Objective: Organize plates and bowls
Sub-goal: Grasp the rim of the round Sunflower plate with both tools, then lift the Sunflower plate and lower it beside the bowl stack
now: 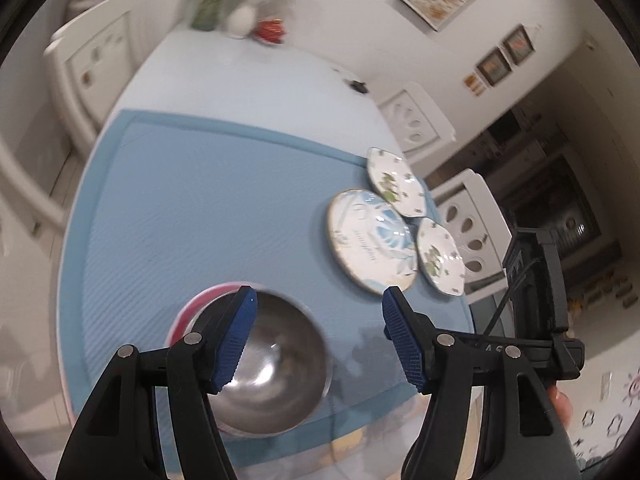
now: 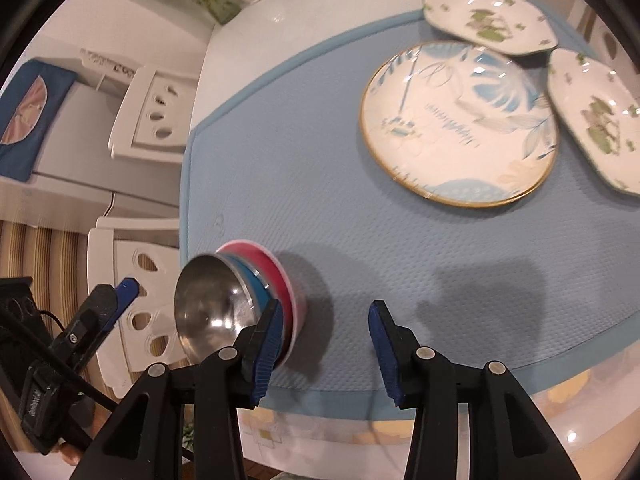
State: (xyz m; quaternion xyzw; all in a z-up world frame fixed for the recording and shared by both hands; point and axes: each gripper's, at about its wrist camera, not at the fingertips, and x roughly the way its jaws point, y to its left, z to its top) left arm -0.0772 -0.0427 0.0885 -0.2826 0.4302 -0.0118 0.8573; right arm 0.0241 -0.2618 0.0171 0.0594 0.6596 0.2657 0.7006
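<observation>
Two handheld grippers are hovering over a table covered by a blue mat (image 2: 360, 264). The left gripper (image 1: 318, 336) is holding its fingers wide apart with nothing between them. The right gripper (image 2: 324, 354) is also spread wide and gripping nothing.

At the near left of the mat, a stack of bowls (image 2: 240, 300) is sitting: a shiny steel bowl (image 1: 272, 364) is nesting on top, with a blue bowl (image 2: 250, 280) and a pink bowl (image 2: 286, 296) under it. In the left wrist view the left gripper is hanging directly above the steel bowl. In the right wrist view the right gripper's left finger is overlapping the stack's edge; I cannot tell whether it is touching.

At the far right of the mat, a round plate (image 2: 460, 120) with a gold rim is lying flat. Two green-patterned plates are resting with their edges overlapping it: one beyond it (image 2: 488, 20), one to its right (image 2: 596, 120).

The steel bowl is likely light, rigid and slippery, so pinching its rim seems best. The plates look ceramic, heavier and breakable. They are lying low, so an overlapping raised edge is probably offering the easiest hold.
</observation>
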